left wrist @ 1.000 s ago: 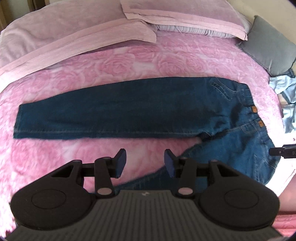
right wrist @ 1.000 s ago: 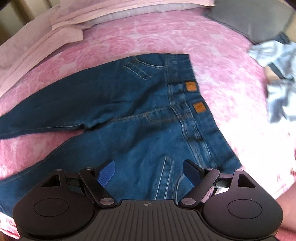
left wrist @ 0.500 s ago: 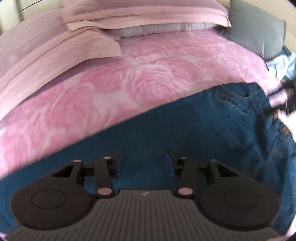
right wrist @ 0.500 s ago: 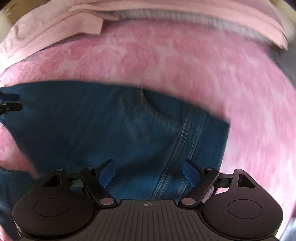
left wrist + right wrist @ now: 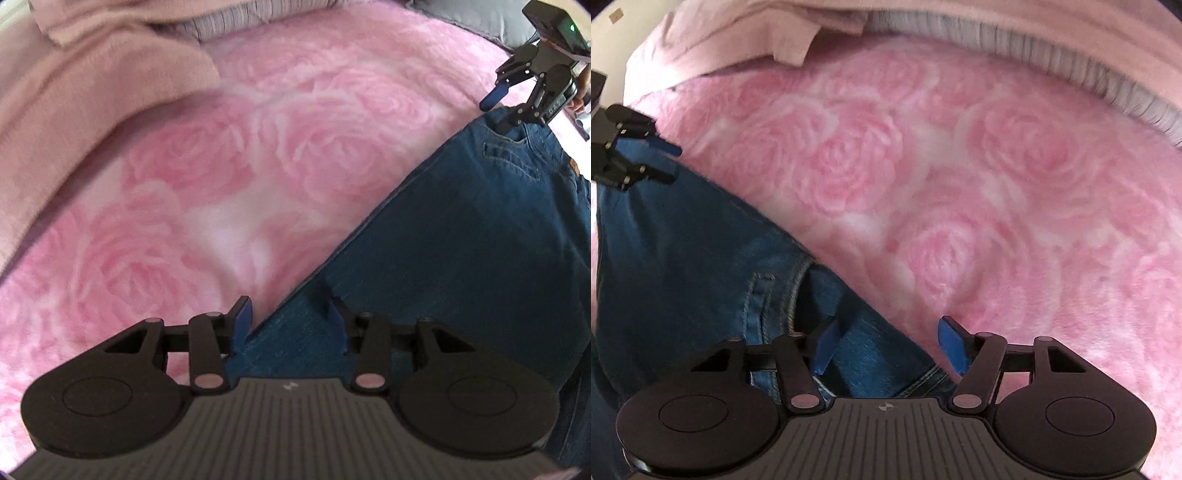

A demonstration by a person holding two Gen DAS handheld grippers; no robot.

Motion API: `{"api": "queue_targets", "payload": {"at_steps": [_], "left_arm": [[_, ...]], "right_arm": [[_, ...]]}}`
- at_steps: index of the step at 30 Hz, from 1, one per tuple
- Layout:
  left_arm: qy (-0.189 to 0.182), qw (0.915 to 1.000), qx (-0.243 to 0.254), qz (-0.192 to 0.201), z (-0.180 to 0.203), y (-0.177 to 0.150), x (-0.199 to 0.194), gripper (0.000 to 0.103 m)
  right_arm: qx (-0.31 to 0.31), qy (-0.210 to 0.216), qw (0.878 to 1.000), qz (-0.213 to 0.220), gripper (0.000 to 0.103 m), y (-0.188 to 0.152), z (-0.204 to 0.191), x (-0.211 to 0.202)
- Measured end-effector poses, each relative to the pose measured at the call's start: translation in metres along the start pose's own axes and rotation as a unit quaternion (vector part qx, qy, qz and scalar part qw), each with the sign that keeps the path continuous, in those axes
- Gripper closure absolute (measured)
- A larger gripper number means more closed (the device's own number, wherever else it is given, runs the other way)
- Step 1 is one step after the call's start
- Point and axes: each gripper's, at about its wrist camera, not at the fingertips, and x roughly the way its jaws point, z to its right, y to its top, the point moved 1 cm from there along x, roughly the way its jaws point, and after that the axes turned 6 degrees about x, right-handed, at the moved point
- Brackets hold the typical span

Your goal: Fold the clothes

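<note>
Left wrist view: my left gripper (image 5: 290, 325) stands half-open astride the far edge of the jeans (image 5: 461, 266), lower centre. Right wrist view: my right gripper (image 5: 892, 343) has just been narrowing around the waistband corner, not yet pinching. Next, I judge: pinch both, then fold.

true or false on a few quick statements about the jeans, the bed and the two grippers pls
1. The jeans lie on a pink rose-patterned blanket. True.
2. The left gripper straddles the jeans' far edge. True.
3. The right gripper is clamped shut on a sock. False: its jaws, just closing, are still apart over the jeans' corner.
4. The jeans are folded into a neat square. False: they lie spread out.
</note>
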Motion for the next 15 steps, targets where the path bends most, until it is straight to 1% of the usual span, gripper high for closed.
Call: {"api": "queue_targets", "payload": {"at_steps": [2, 3, 4, 5, 6, 7, 9, 12, 14, 15], "left_arm": [[-0.014, 0.9999, 0.0, 0.003, -0.003, -0.004, 0.002, 0.065], [-0.019, 0.9998, 0.002, 0.003, -0.003, -0.005, 0.001, 0.07], [-0.023, 0.9997, 0.005, 0.003, -0.003, -0.006, 0.001, 0.081], [-0.026, 0.9996, 0.008, 0.004, -0.003, -0.007, 0.001, 0.088], [-0.022, 0.9996, 0.014, 0.006, -0.001, -0.009, -0.001, 0.095], [-0.016, 0.9997, 0.018, 0.01, 0.001, -0.009, -0.004, 0.098], [0.0, 0.9994, 0.026, 0.021, 0.007, -0.01, -0.013, 0.1], [0.032, 0.9978, 0.031, 0.049, 0.021, -0.013, -0.039, 0.101], [0.044, 0.996, 0.022, 0.074, 0.033, -0.021, -0.068, 0.101], [0.045, 0.9951, 0.014, 0.087, 0.041, -0.028, -0.086, 0.101]], "right_arm": [[-0.006, 0.01, 1.0, -0.008, 0.042, -0.004, 0.001, 0.005], [-0.012, 0.01, 1.0, -0.008, 0.05, -0.005, 0.0, 0.004], [-0.018, 0.006, 1.0, -0.009, 0.063, -0.006, -0.002, 0.003], [-0.022, 0.005, 1.0, -0.01, 0.073, -0.008, -0.004, 0.001], [-0.024, 0.011, 1.0, -0.01, 0.088, -0.009, -0.007, -0.001], [-0.029, 0.014, 0.999, -0.008, 0.092, -0.011, -0.01, -0.004], [-0.053, -0.002, 0.999, 0.003, 0.1, -0.014, -0.023, -0.012], [-0.068, -0.035, 0.997, 0.033, 0.102, -0.023, -0.043, -0.033], [-0.075, -0.058, 0.994, 0.059, 0.103, -0.032, -0.061, -0.053], [-0.079, -0.07, 0.992, 0.074, 0.103, -0.04, -0.073, -0.067]]}}
